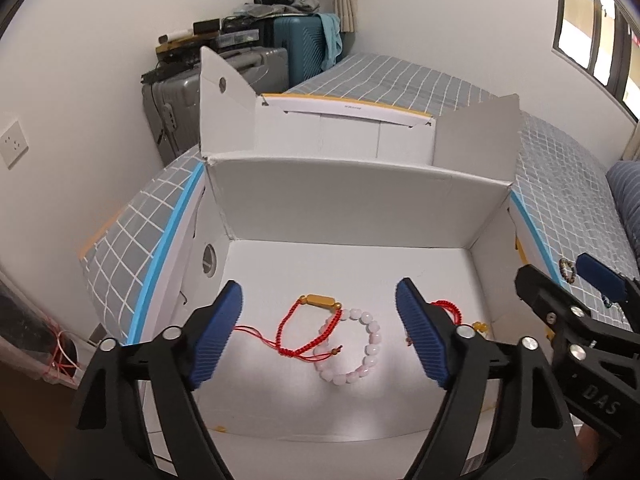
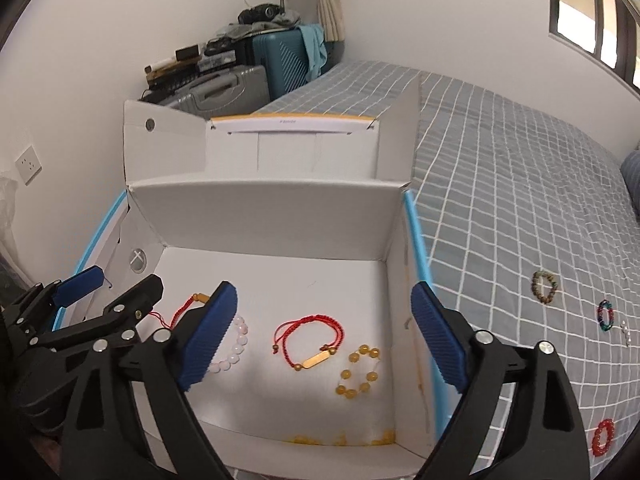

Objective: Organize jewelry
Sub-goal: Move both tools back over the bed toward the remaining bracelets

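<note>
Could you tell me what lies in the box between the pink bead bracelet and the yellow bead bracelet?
A red cord bracelet with a gold bar lies between the pink bead bracelet and the yellow bead bracelet, as the right wrist view shows.

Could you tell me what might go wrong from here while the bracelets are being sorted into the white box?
The red cord bracelet with the gold bar overlaps the pink bead bracelet; lifting one could drag or tangle the other.

Both grippers hover open over the white cardboard box, the left gripper close beside the right gripper, so they might collide.

The small pale bracelet on the grey checked bedspread could be overlooked.
</note>
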`<state>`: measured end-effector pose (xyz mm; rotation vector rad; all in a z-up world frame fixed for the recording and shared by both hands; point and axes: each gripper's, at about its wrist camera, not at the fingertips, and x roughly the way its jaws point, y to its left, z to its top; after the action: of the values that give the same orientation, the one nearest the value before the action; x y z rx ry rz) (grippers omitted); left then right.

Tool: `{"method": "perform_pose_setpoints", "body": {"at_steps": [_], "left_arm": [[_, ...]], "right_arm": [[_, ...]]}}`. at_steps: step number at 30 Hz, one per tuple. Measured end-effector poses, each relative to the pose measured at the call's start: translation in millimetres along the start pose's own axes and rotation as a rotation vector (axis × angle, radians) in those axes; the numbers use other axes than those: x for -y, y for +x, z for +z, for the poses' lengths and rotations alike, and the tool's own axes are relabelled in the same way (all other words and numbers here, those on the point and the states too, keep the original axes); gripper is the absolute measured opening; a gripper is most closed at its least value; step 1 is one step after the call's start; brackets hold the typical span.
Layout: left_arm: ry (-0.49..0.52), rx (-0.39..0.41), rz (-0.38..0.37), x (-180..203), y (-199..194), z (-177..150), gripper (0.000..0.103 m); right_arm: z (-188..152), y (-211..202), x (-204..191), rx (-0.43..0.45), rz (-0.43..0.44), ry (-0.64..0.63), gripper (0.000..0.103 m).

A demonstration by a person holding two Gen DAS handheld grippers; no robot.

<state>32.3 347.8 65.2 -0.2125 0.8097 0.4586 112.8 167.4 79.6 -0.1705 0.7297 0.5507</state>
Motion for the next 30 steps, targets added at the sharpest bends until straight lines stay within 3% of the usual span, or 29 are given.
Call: {"method": "perform_pose_setpoints", "body": {"at_steps": [6,13,22,30], "left_arm": [[0.009,0.020,-0.020,19.9,-7.5,3.6,0.089],[0.066,0.043,-0.057,67.7,-13.8,3.2,0.096],[0.125,0.062,-0.160,152.8,-25.1,2.6,0.097],[0.252,0.054,-0.233,253.0,-25.1,-4.5,0.097]], "right_arm": [[-2.1,-21.0,28.4,0.047,-0.036,0.019,0.092],[-12.5,-44.7,91.9,0.085,-0.101,0.072,0.094],[-30.2,-69.8,193.7,0.088,-0.199,0.165,0.094],[-43.8,-97.6,290.5,0.094,-0.279,0.252,0.094]]}}
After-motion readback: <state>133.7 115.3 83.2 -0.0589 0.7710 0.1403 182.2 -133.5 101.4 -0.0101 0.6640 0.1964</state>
